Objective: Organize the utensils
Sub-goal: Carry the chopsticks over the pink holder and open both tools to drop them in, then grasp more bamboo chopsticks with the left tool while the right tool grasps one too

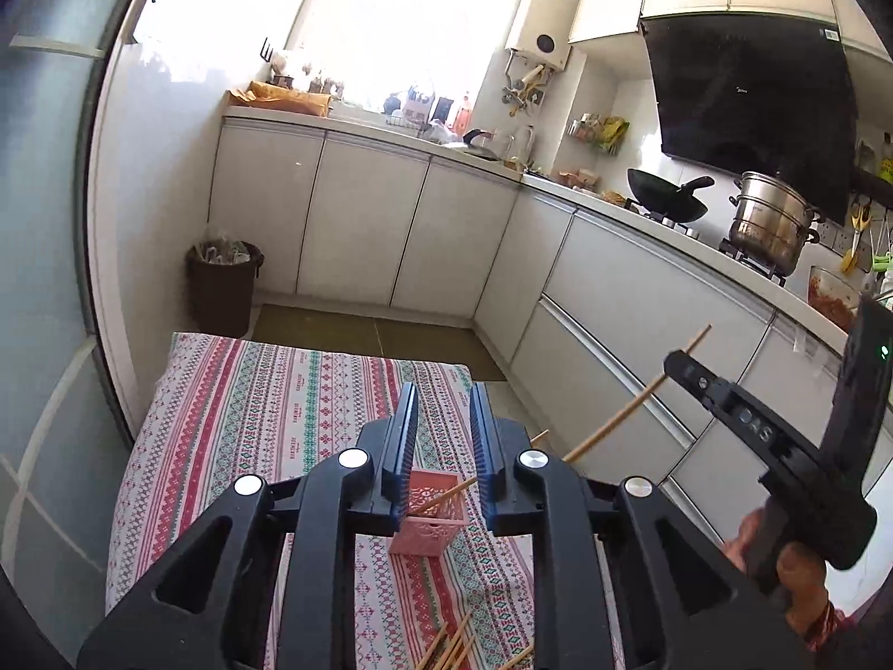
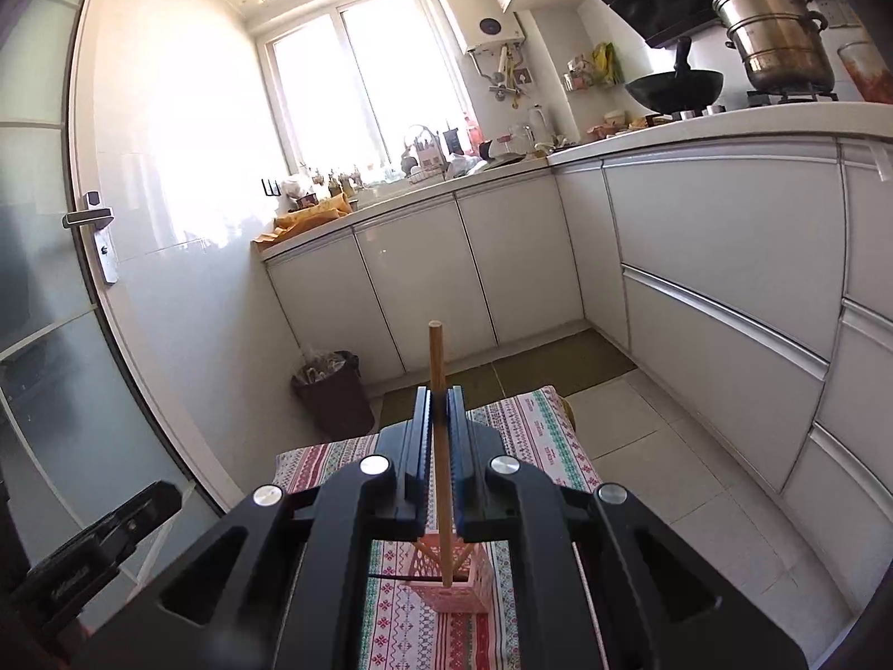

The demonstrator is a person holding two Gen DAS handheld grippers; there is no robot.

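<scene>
- Right now a single wooden chopstick (image 2: 438, 435) is pinched between the pads of the right gripper (image 2: 439, 407), standing nearly upright in the right wrist view, its blunt top well above the fingertips and its lower tip dipping into the pink basket (image 2: 474, 586) below.
- From the left wrist view the same chopstick (image 1: 625, 413) slants across the air from the right gripper (image 1: 678, 365) down towards the table; the hand (image 1: 792, 575) that holds that tool shows at the lower right edge.
- The left gripper (image 1: 443, 419) hovers over the pink basket (image 1: 430, 525) with its jaws parted a little and nothing between the pads.
- The pink basket is a small latticed box standing on the patterned tablecloth (image 1: 251, 407); another chopstick (image 1: 446, 494) leans inside it, its end sticking out over the rim.
- More loose chopsticks (image 1: 457, 645) lie on the cloth at the near edge, cut off by the bottom of the left view and partly behind the gripper body, so I cannot count them.
- Much of the basket is hidden behind the gripper frames in both views.
- A brown bin (image 1: 223, 285) stands on the floor beyond the table, against the white cabinets (image 1: 357, 234).
</scene>
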